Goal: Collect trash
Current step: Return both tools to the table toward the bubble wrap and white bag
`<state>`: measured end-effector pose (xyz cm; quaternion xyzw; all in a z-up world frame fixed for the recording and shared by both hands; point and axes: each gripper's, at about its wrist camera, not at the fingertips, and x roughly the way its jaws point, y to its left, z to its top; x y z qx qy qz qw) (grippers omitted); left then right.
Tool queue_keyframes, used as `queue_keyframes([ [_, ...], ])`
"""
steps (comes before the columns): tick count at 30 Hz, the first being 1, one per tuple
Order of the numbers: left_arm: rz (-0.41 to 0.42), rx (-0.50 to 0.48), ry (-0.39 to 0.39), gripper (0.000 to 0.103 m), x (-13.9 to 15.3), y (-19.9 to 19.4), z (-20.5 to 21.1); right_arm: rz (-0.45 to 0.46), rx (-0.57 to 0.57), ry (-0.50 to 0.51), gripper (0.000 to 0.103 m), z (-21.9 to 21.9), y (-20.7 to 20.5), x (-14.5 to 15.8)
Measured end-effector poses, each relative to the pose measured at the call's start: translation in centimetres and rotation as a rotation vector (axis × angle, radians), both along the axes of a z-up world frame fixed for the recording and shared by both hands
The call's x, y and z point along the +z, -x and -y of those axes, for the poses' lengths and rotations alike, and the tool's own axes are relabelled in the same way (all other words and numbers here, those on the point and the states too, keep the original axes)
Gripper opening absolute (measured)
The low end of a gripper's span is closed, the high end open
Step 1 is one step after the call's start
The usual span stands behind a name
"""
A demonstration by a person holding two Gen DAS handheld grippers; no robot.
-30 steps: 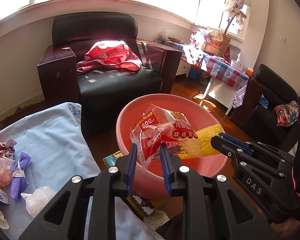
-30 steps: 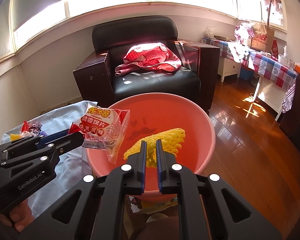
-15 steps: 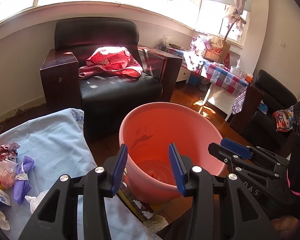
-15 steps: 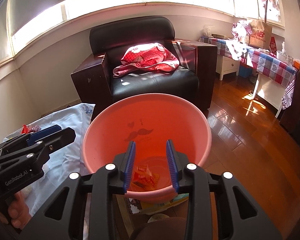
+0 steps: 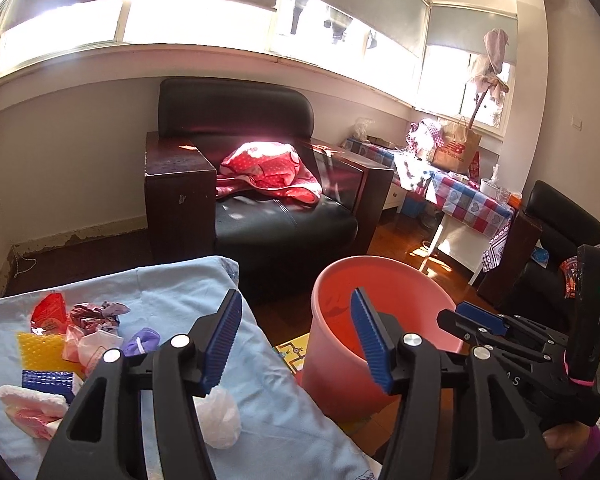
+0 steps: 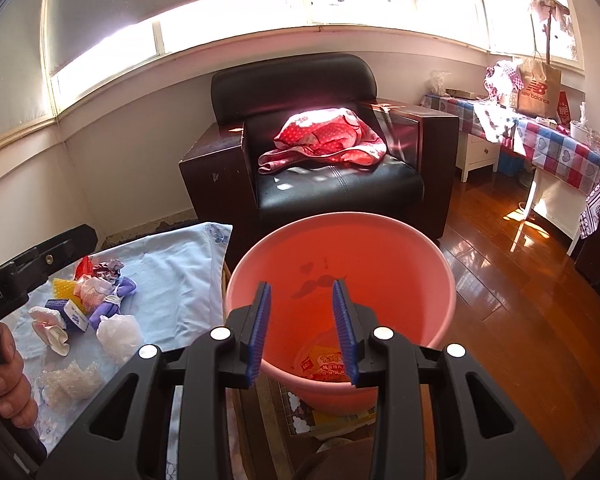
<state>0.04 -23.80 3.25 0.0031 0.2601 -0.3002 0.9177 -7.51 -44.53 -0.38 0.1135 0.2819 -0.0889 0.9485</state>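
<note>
Left gripper [image 5: 296, 334]: jaws spread wide and have just been opening further; nothing between the blue pads; it hangs over the gap between the cloth's right edge and the bucket.
Right gripper [image 6: 302, 330]: jaws partly apart, empty, having just opened; it points down into the bucket's mouth. In the left wrist view it shows at the right edge, gripped by a hand.
Left hand [image 6: 8, 384]: fingers wrapped round the black gripper handle at the near left edge of the right wrist view.
Bucket [image 6: 440, 280]: pink plastic, upright on the floor just right of the clothed surface, in front of the armchair.
Snack wrapper [image 6: 324, 364]: red and orange, lying at the bottom of the bucket, seen between the right gripper's fingers.
Remaining trash [image 6: 88, 300]: loose pile on the cloth's left part; crumpled red wrapper, yellow mesh, purple mask, small blue pack, white wads and clear plastic, touching or just beside one another.
Light-blue cloth [image 5: 172, 292]: covers the near-left surface.
Armchair [image 5: 260, 208]: black, at the far wall under the windows; a red dotted cloth [image 5: 268, 172] lies on its seat.
Side table [image 6: 560, 148]: far right, checked cover, brown paper bag on top.
</note>
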Motion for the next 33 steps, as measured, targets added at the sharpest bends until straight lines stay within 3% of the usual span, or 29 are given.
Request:
queue_keyframes([
  [3, 0.021, 0.031, 0.008, 0.059, 0.9, 0.7, -2.5, 0.008, 0.020, 0.000, 0.037, -0.9, 0.2, 0.4],
  [5, 0.036, 0.056, 0.011, 0.060, 1.3, 1.2, -4.3, 0.017, 0.035, -0.001, 0.046, -1.5, 0.3, 0.7],
  [17, 0.054, 0.183, -0.011, 0.060, 1.4, 4.2, -14.1, 0.029, 0.125, 0.020, 0.046, -6.4, 0.3, 1.5],
  [24, 0.006, 0.152, -0.063, 0.060, -1.2, 6.6, -16.3, 0.013, 0.183, 0.018, 0.046, -8.9, 0.6, 1.4],
  [33, -0.130, 0.093, -0.131, 0.061, -6.4, 7.5, -16.6, -0.042, 0.250, -0.009, 0.046, -11.6, 0.2, 0.0],
])
